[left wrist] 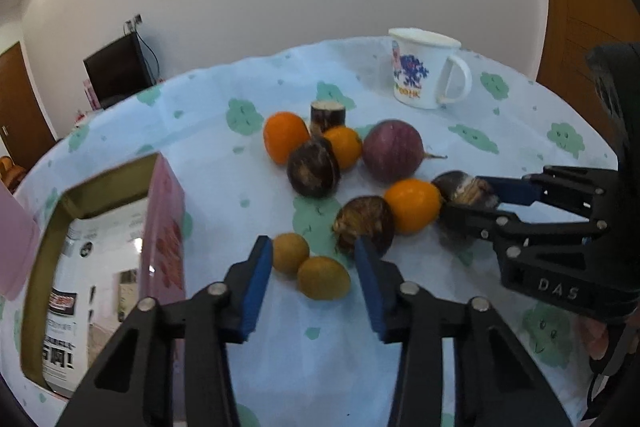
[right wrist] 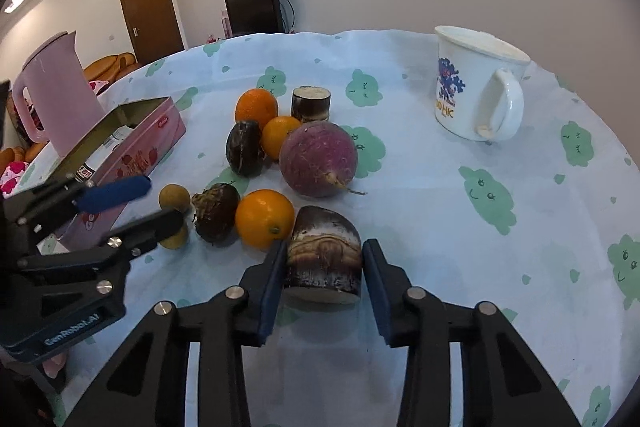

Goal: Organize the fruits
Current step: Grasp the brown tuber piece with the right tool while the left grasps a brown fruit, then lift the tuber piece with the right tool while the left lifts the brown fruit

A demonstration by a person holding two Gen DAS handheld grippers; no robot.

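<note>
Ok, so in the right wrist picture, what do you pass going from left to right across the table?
pink jug → pink tin → small brown fruit → dark wrinkly fruit → front orange → cut cane piece → white mug

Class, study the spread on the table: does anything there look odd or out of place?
Yes: the big purple globe beside an orange has a root tail and fine hairs, so it looks like a radish, not a fruit.
</note>
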